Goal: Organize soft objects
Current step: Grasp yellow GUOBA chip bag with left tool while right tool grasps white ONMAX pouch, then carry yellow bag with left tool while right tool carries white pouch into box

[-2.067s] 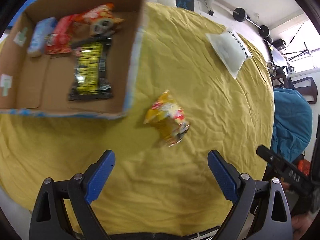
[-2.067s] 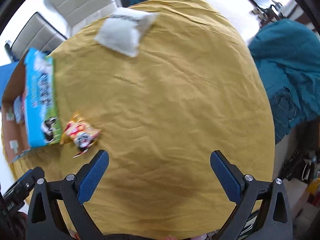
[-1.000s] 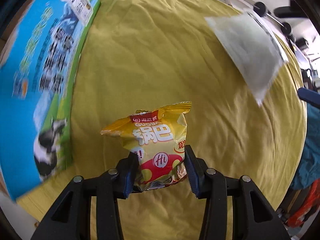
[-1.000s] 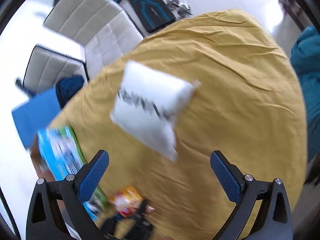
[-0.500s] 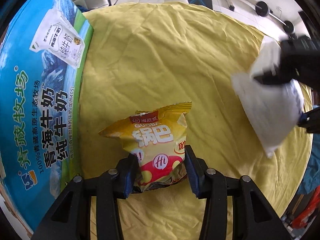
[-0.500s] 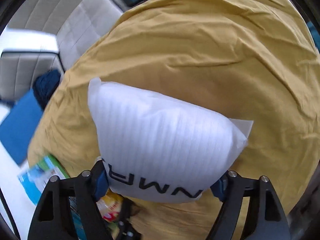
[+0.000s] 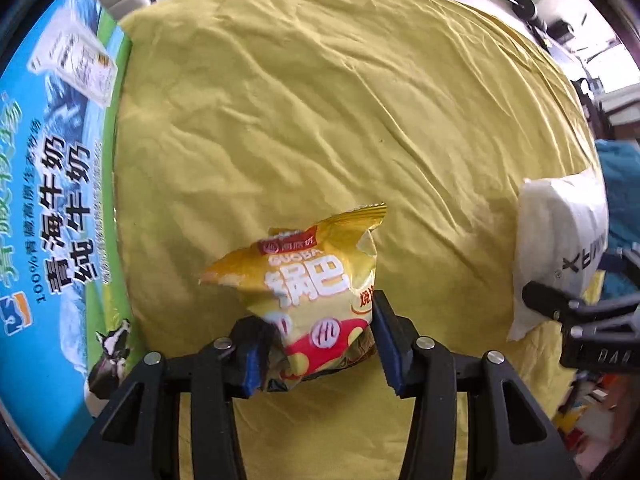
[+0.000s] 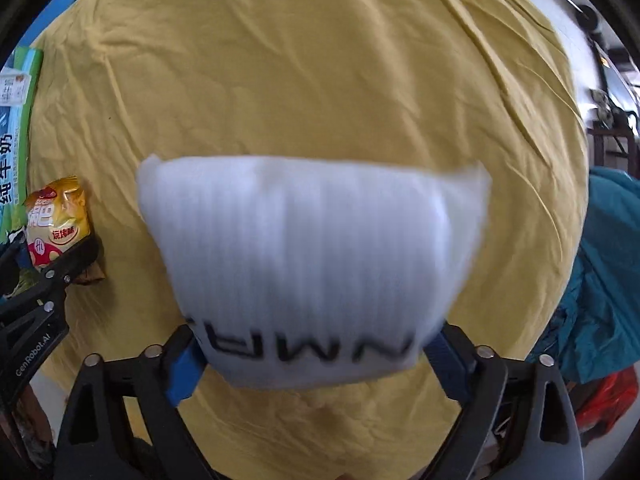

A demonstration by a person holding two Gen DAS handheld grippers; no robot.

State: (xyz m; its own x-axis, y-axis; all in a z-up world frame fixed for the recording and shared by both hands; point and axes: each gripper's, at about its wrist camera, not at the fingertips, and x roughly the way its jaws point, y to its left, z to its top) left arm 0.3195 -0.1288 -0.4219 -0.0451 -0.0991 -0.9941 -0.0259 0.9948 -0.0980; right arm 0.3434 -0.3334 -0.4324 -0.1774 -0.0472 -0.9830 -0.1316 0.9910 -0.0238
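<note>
**Desk:** Jaws first, please. How do they stand on each side?

**Photographer:** Both have a bag between them. The left gripper point(image 7: 318, 346) has its blue pads pressed into the lower part of the yellow snack packet point(image 7: 310, 292), crumpling the foil, though the jaws are opening slightly. The right gripper point(image 8: 316, 364) stands wide, its jaws opening too, with the white padded bag point(image 8: 316, 264) filling the gap and both pads against its sides.

**Desk:** What has changed since two seconds back?

**Photographer:** Then both grippers were spread with nothing in them, the packet lay loose on the yellow cloth point(image 7: 340, 100) and the white bag lay at the far edge. A second ago the left pads were already on the packet; half a second ago the right had only just taken the bag.

**Desk:** Where do things sit now?

**Photographer:** The packet is just beside the blue printed milk carton box point(image 7: 52, 184), over the cloth. Seen from the left wrist, the white bag has come nearer, to the right edge.
</note>
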